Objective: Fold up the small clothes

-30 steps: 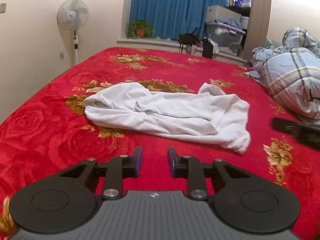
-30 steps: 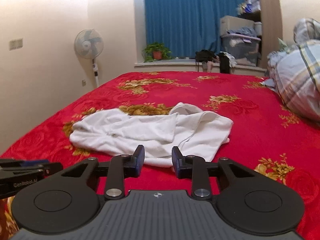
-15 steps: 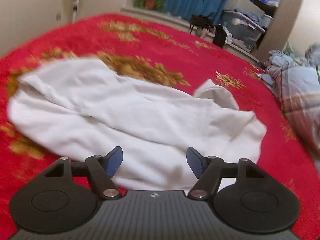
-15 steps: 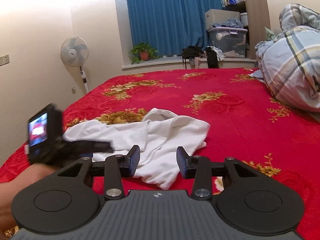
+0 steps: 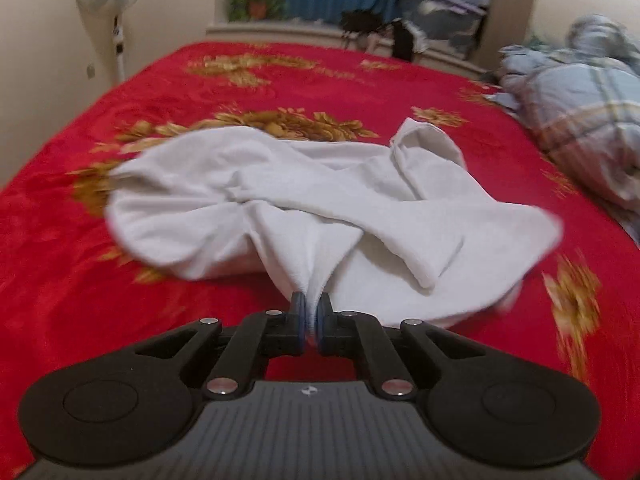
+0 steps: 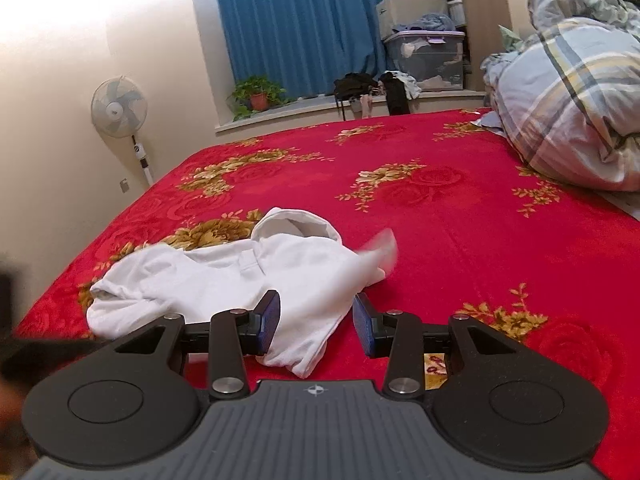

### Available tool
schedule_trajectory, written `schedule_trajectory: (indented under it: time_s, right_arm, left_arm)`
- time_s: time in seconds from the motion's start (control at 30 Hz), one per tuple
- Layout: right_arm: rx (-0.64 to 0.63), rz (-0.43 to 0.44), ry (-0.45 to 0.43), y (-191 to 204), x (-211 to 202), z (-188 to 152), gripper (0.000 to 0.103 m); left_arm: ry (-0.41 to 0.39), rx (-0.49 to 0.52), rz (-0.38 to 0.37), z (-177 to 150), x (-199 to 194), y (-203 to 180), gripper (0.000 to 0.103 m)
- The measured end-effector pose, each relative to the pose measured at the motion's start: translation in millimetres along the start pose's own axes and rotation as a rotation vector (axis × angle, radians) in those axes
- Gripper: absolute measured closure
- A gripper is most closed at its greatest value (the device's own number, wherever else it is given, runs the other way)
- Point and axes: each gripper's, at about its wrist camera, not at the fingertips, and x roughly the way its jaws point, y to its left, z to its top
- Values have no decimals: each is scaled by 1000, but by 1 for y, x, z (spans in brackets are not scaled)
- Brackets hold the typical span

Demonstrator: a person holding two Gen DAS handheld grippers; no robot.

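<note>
Left gripper point(image 5: 311, 316), spread wide a moment ago, is now pinching garment's point(image 5: 320, 200) near edge on bed point(image 5: 200, 88). Right gripper point(image 6: 316, 322) is hovering half-open, empty. Soft, light, limp; hems giving best hold.

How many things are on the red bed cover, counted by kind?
White garment: 1
Plaid quilt: 1
Total: 2
</note>
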Motion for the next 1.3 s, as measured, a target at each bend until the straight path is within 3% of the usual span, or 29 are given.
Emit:
schedule_trajectory:
  time_s: [0.17,0.23,0.3,0.37,0.4,0.5,0.57,0.6,0.63,0.67,0.7,0.8,0.97,1.07,1.1,1.13,1.17,1.2,1.23,1.3]
  right_arm:
    - [49,-4,-6,1,-4,-3,62]
    - [55,-13,-4,3,-4,-7,62]
    - [55,-12,13,6,-1,-10,62]
    - [50,-9,46,9,5,-15,62]
    - [43,2,83,11,10,-20,62]
    - [60,28,181,13,27,-32,60]
    - [100,46,248,11,38,-41,51]
    - [117,63,289,11,45,-46,50]
    - [124,68,322,11,49,-51,48]
    - [125,68,350,12,55,-56,47]
    - [119,59,384,12,60,-61,47]
    - [109,79,454,13,67,-77,47]
    - [-12,146,469,23,56,-89,48]
    - [-127,167,464,32,47,-97,50]
    - [-166,169,455,35,42,-99,54]
    - [-192,168,444,34,38,-99,67]
    - [-211,173,432,33,34,-100,83]
    - [-220,183,421,31,30,-99,92]
    - [-216,191,405,29,26,-98,99]
    - [-174,214,348,19,15,-90,99]
  left_arm:
    - [30,43,-8,-82,-89,43,98]
    - [65,63,-20,-114,-111,53,99]
    - [92,83,-79,-141,-122,55,100]
    - [124,172,-93,-153,-131,48,100]
    - [123,189,-87,-151,-135,48,100]
    - [20,168,-95,-127,-152,59,98]
    - [-29,153,-76,-107,-155,64,93]
    - [-43,137,-73,-98,-153,67,84]
    - [-50,116,-76,-88,-149,69,66]
    - [-49,97,-81,-82,-141,73,55]
    - [-35,66,-63,-76,-130,77,41]
    - [47,-16,-12,-68,-90,86,38]
    - [195,-181,44,-74,-47,103,38]
    - [219,-203,44,-77,-38,106,45]
    - [211,-192,42,-77,-39,105,64]
    - [203,-176,50,-77,-42,104,83]
    - [197,-154,58,-79,-46,103,93]
    - [191,-134,62,-81,-46,103,100]
    - [178,-126,65,-83,-50,105,101]
    - [132,-145,65,-88,-61,111,101]
